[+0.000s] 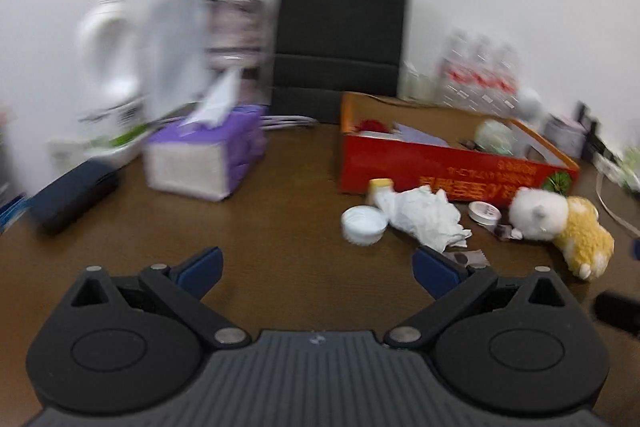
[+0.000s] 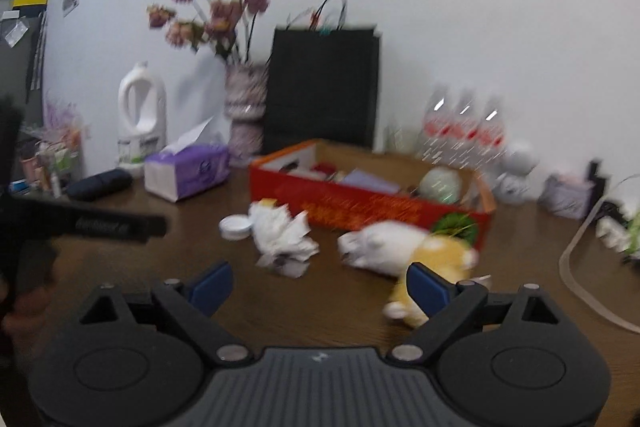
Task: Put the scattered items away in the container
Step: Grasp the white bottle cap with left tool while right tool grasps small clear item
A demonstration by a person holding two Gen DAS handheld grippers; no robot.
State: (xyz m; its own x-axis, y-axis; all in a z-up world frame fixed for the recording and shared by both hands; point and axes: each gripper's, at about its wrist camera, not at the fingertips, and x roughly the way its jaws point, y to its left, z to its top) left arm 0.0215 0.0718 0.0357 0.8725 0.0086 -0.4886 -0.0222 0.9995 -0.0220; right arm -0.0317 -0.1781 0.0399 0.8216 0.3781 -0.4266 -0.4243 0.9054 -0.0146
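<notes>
Partly, the right gripper [image 2: 318,287] hides the plush dog [image 2: 404,247]; frames blurred.

Crumpled tissue [image 1: 424,217] lies before the box [image 1: 440,167], between cap [image 1: 363,223] and plush toy [image 1: 560,223].

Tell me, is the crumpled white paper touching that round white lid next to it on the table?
Cannot tell. In the left wrist view the crumpled paper meets the white lid with no visible gap, but one may merely overlap the other, and blur hides it.

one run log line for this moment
phase: approach | left gripper: open, empty | right gripper: open, empty | crumpled tissue, plush toy: outside red box
</notes>
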